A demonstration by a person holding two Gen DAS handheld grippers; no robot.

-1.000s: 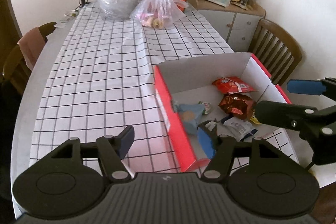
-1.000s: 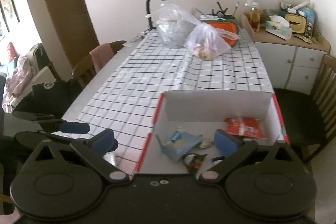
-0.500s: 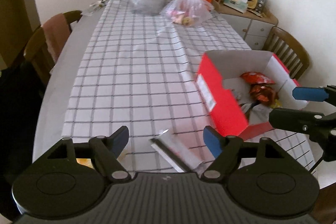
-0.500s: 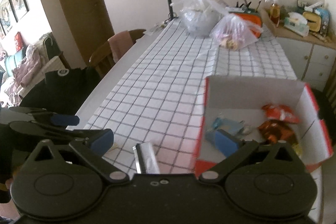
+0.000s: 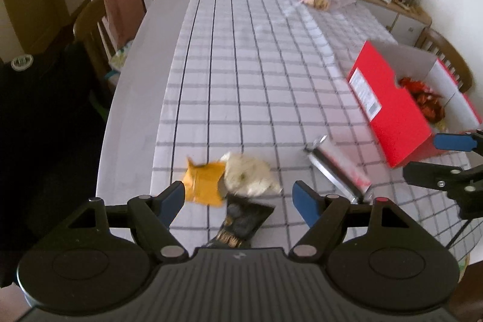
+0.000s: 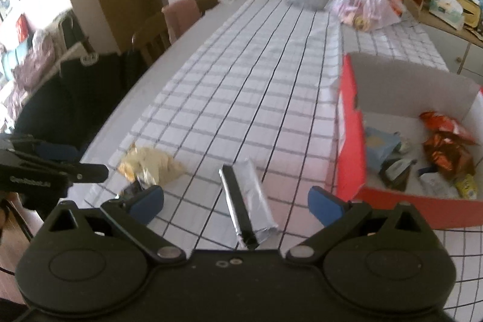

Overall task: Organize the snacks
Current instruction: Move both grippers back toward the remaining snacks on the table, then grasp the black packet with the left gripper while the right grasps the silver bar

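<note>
Your left gripper (image 5: 238, 198) hangs wide open and empty over three loose snacks at the near edge of the counter (image 5: 241, 74): an orange packet (image 5: 203, 181), a pale bag (image 5: 249, 174) and a black packet (image 5: 241, 221) lying almost straight ahead between its fingers. Your right gripper (image 6: 235, 201), also spread wide with nothing held, frames the silver foil pack (image 6: 247, 201), whose long axis runs roughly along the gripper's line of sight, so the fingers would close across its narrow width. The red box (image 6: 347, 141) of sorted snacks sits farther right, nearer the right hand.

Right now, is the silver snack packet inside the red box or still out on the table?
Out. The silver packet lies flat on the checked tablecloth, beside the red box and apart from it, between the right gripper's open fingers.
</note>
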